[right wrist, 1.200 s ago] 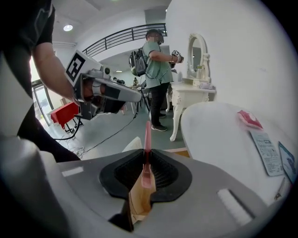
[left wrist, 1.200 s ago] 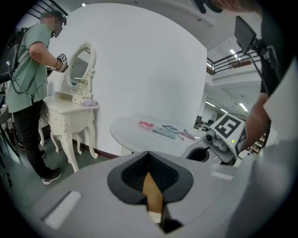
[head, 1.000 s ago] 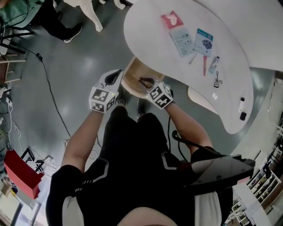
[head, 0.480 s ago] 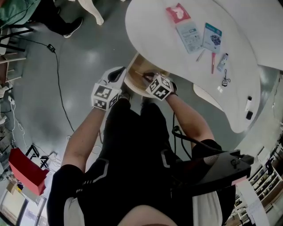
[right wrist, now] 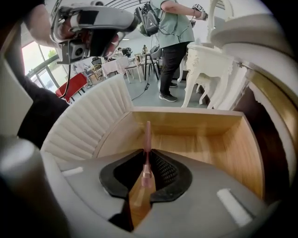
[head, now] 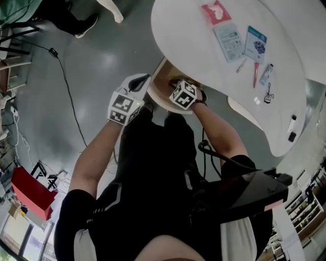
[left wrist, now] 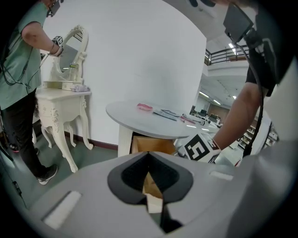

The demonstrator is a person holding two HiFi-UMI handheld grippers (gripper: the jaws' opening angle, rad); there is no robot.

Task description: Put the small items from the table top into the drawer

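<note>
The right claw (right wrist: 146, 155) pinches a thin pink stick (right wrist: 147, 135) over the open drawer (right wrist: 200, 144). Dropped from too high, it could bounce out. The left claw (left wrist: 149, 155) is shut, empty.

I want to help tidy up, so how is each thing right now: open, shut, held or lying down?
Light wooden drawer: open, nothing seen inside.
Thin pink stick: clamped in the right tongs, above the drawer.
Right tongs: shut on the stick.
Left tongs: shut, holding nothing.
Red packet: lying flat on the round white table.
</note>
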